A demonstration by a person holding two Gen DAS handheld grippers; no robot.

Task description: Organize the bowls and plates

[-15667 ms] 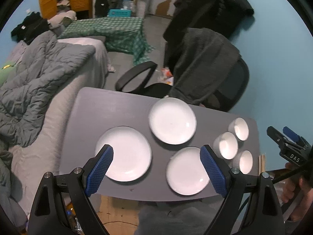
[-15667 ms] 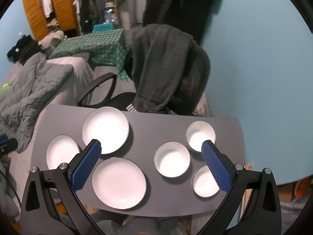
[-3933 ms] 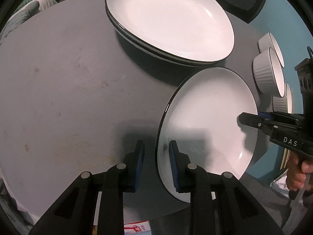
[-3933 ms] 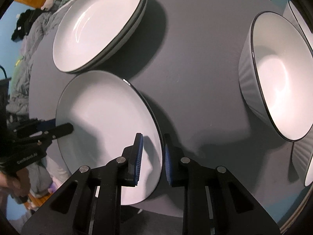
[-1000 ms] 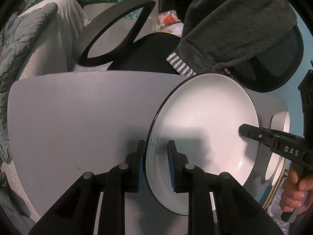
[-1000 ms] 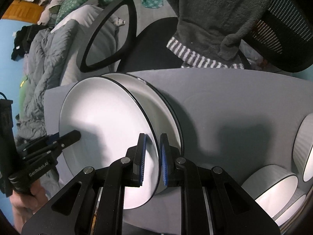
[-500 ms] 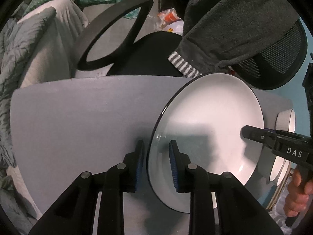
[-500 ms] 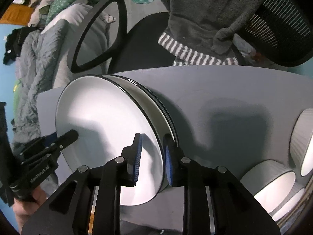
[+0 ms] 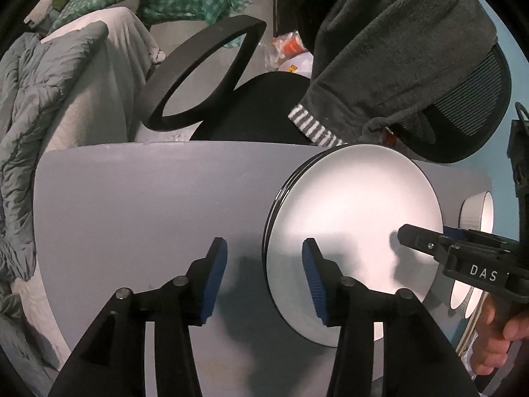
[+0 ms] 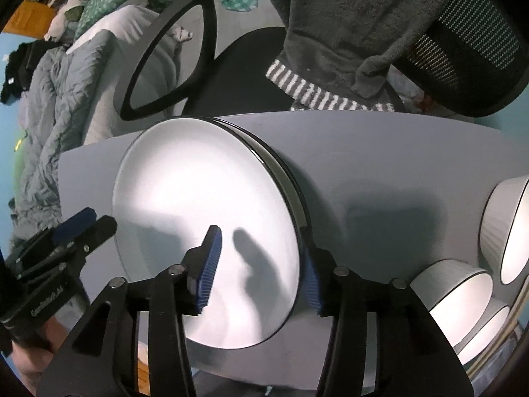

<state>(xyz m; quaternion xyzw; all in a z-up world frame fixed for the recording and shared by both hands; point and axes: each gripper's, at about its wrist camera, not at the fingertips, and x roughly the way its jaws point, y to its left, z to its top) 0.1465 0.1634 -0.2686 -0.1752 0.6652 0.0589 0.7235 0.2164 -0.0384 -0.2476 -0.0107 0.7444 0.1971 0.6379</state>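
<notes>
Three white plates with black rims sit stacked on the grey table; the stack also shows in the right wrist view. My left gripper is open, its jaws astride the stack's left rim without touching. My right gripper is open, its jaws astride the stack's right rim. The right gripper also shows in the left wrist view, and the left gripper in the right wrist view. Three white ribbed bowls stand to the right of the stack.
A black office chair draped with a dark grey garment stands behind the table. A bed with a grey duvet lies to the left. The table's far edge is just behind the stack.
Both grippers have opened and let go of the top plate, which now lies flat on the other two plates. Before, each was shut on its rim.
</notes>
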